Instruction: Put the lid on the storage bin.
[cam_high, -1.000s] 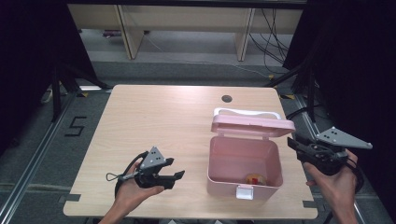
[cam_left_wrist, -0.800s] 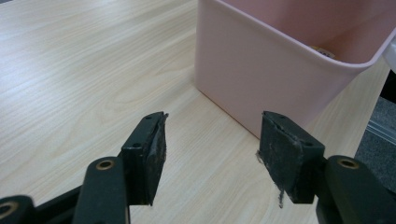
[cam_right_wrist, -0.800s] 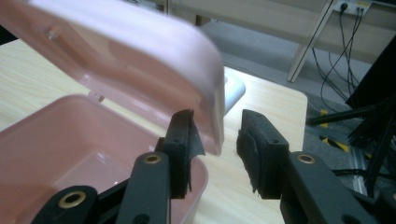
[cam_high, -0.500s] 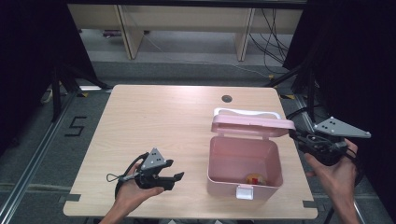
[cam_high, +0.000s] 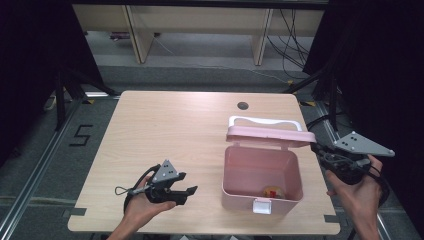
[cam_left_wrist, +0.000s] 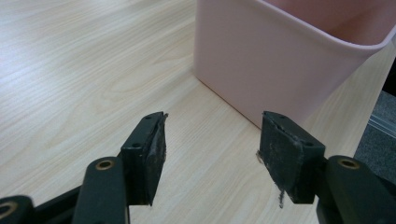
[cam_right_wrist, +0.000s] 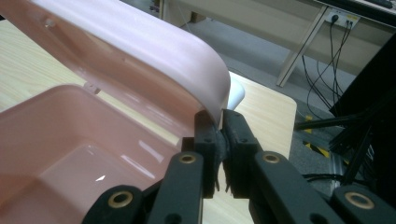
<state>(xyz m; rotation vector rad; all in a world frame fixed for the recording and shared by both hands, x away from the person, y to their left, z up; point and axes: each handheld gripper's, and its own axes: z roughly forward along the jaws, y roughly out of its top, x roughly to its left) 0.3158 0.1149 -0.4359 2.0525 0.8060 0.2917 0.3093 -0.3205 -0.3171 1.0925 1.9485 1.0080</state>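
Observation:
A pink box (cam_high: 260, 175) stands open on the table's right half, its lid (cam_high: 270, 135) raised at the back with a white handle (cam_high: 265, 121). A small red and yellow object (cam_high: 272, 192) lies on its floor. My right gripper (cam_high: 316, 147) is at the lid's right corner; its jaws have just been closing and now pinch the lid's rim (cam_right_wrist: 212, 100), seen close in the right gripper view (cam_right_wrist: 220, 126). Low over the table left of the box, my left gripper (cam_high: 189, 195) is open and holds nothing. In the left gripper view (cam_left_wrist: 210, 144) it points at the box wall (cam_left_wrist: 280, 60).
A white latch (cam_high: 261, 206) hangs on the box's front wall. A round cable hole (cam_high: 243, 105) sits near the wooden table's (cam_high: 165, 135) far edge. Shelving and cables lie beyond the table, dark stands on both sides.
My right gripper has moved left and slightly up to the lid's right corner and closed on its rim. The left gripper and the box have not moved.

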